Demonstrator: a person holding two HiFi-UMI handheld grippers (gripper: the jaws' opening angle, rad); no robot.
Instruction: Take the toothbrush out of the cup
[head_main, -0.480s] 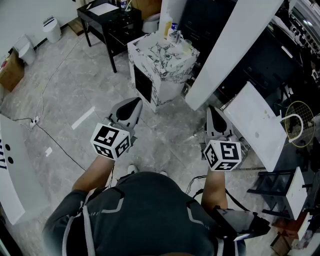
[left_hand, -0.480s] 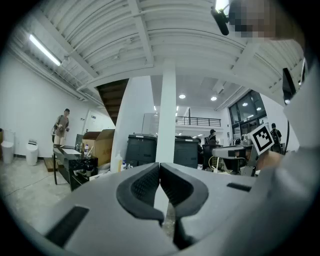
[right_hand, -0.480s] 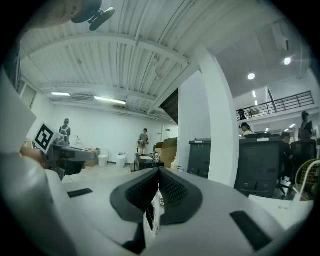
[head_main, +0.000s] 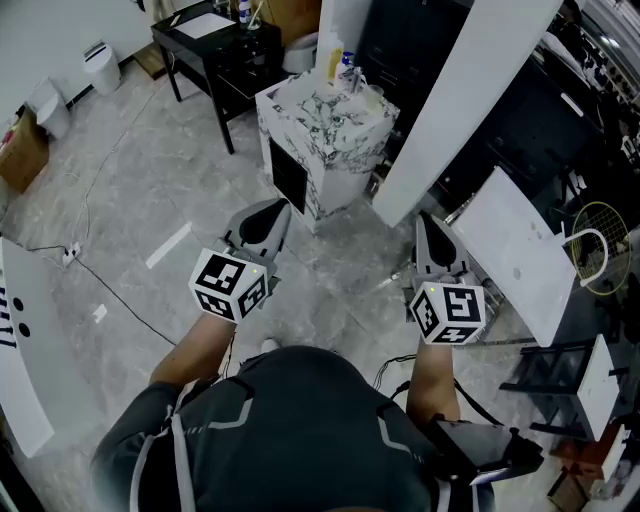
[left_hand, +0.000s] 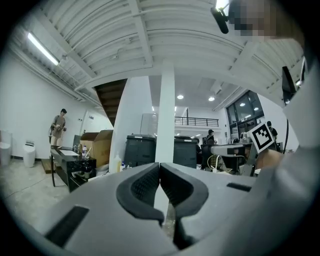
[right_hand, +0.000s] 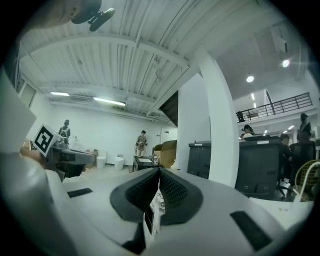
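A marble-patterned stand (head_main: 325, 130) lies ahead across the floor. On its top are a pale bottle (head_main: 333, 55) and a small cup-like container (head_main: 347, 70); they are too small to make out a toothbrush. My left gripper (head_main: 275, 210) (left_hand: 160, 167) is held level, well short of the stand, its jaws shut on nothing. My right gripper (head_main: 425, 222) (right_hand: 159, 171) is beside it, also level and shut with nothing in it. Part of the marble stand (right_hand: 152, 210) shows through the slit below the right jaws.
A black desk (head_main: 215, 40) stands behind the stand at the left. A white pillar (head_main: 470, 100) leans across the right, with a white board (head_main: 515, 250) and dark racks beside it. A cable (head_main: 110, 285) runs over the grey floor. People stand far off in both gripper views.
Little differs. The view has shifted slightly, and both grippers stay shut side by side in front of the person.
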